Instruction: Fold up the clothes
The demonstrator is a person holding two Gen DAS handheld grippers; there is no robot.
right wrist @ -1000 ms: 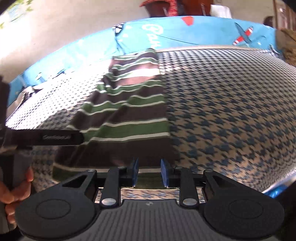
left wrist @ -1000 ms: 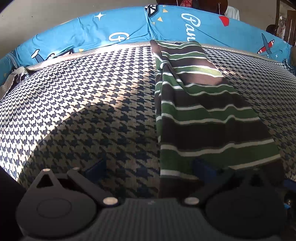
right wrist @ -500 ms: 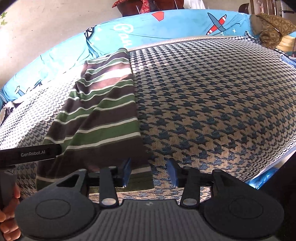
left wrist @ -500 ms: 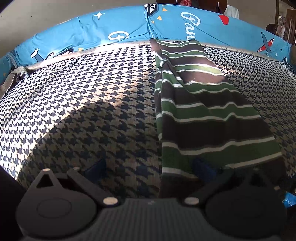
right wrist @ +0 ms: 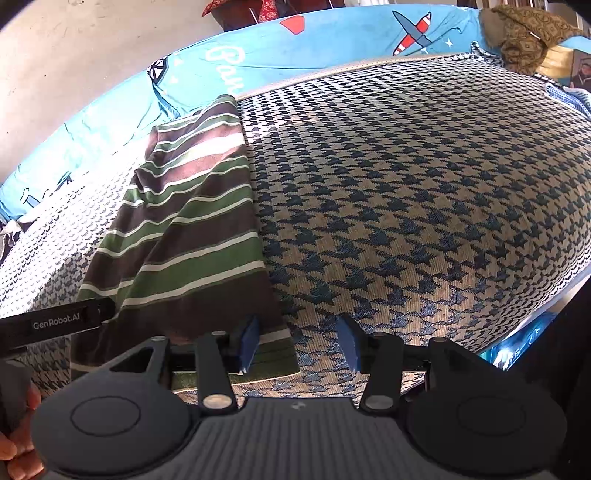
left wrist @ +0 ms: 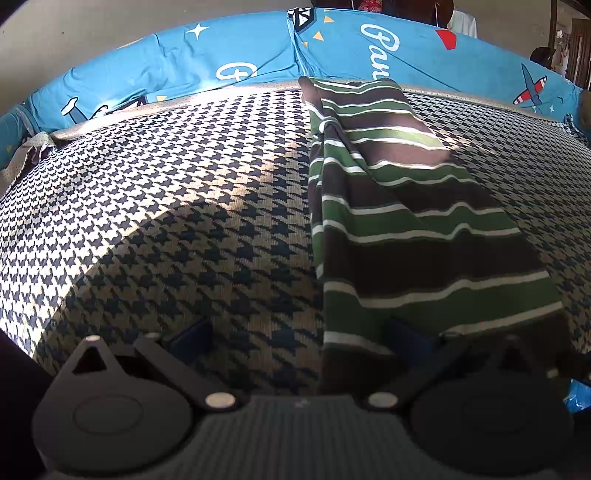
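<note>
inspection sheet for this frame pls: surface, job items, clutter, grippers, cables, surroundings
Surface: houndstooth cover, part sunlit, part shaded.
Job's things: striped garment folded into a long strip, flat, far end at the cover's far edge.
Clutter: patterned brown cloth bunched at the far right corner.
Grippers: left gripper open, straddling the garment's near left edge; right gripper open, at its near right corner, one pad over the hem.
Cables: nothing seen.
Surroundings: blue printed sheet behind, wall beyond.
</note>
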